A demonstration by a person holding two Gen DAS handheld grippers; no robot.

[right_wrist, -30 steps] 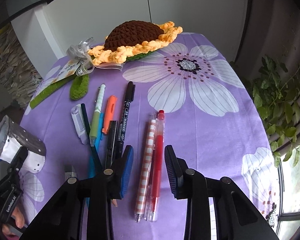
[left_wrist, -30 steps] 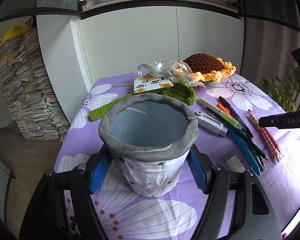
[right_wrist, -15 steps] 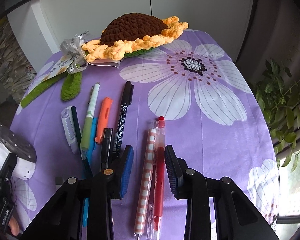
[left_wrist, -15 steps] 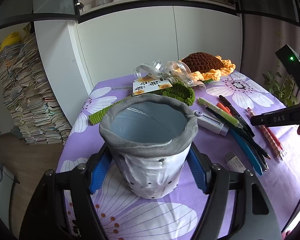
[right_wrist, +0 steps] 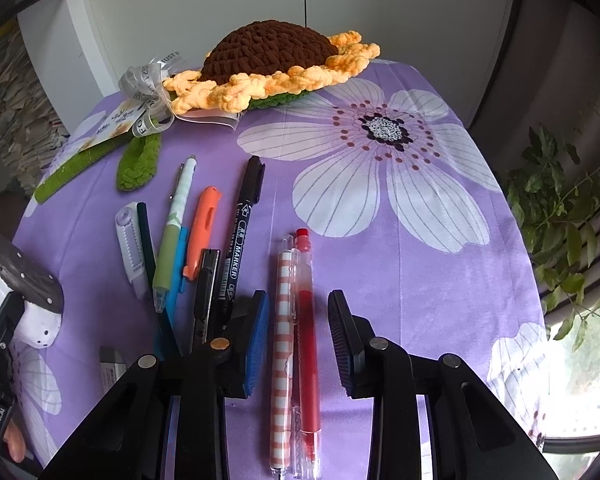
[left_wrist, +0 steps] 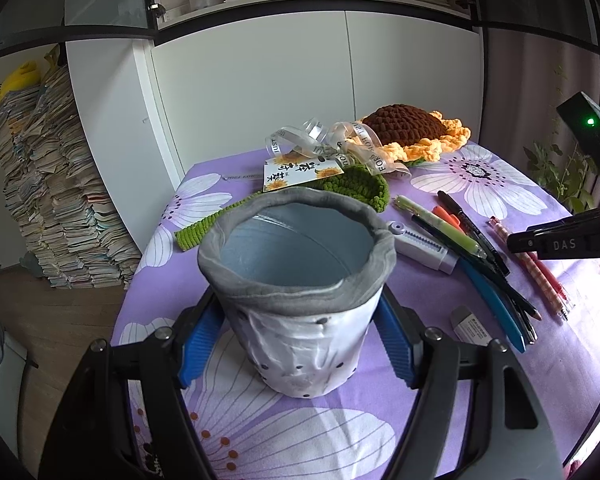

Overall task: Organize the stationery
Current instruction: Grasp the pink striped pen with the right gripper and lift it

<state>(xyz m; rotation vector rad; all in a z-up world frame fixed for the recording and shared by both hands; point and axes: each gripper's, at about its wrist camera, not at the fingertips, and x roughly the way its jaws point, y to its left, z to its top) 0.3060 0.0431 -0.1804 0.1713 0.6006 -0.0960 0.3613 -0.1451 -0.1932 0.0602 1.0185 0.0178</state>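
My left gripper (left_wrist: 300, 308) is shut on a grey-rimmed, white dotted fabric pen holder (left_wrist: 300, 344) that stands upright and empty on the purple flowered tablecloth (left_wrist: 480, 380). To its right lie several pens. My right gripper (right_wrist: 297, 300) is open, with its blue pads on either side of a checked pen (right_wrist: 282, 340) and a red pen (right_wrist: 306, 360) and touching neither. Left of them lie a black marker (right_wrist: 242, 236), an orange highlighter (right_wrist: 204, 224), a green pen (right_wrist: 176, 232), a blue pen (right_wrist: 178, 272) and a white correction tape (right_wrist: 128, 244). An eraser (left_wrist: 470, 324) lies nearer.
A crocheted sunflower (right_wrist: 268, 60) with ribbon (left_wrist: 340, 140), a card tag and a green stem (right_wrist: 138, 164) fills the table's far side. A leafy plant (right_wrist: 560, 208) stands past the right edge. Paper stacks (left_wrist: 48, 200) rise by the left wall, and white cabinets stand behind.
The right gripper has come a little closer over the checked and red pens, which now reach further between its fingers. The left gripper and the pen holder have kept still.
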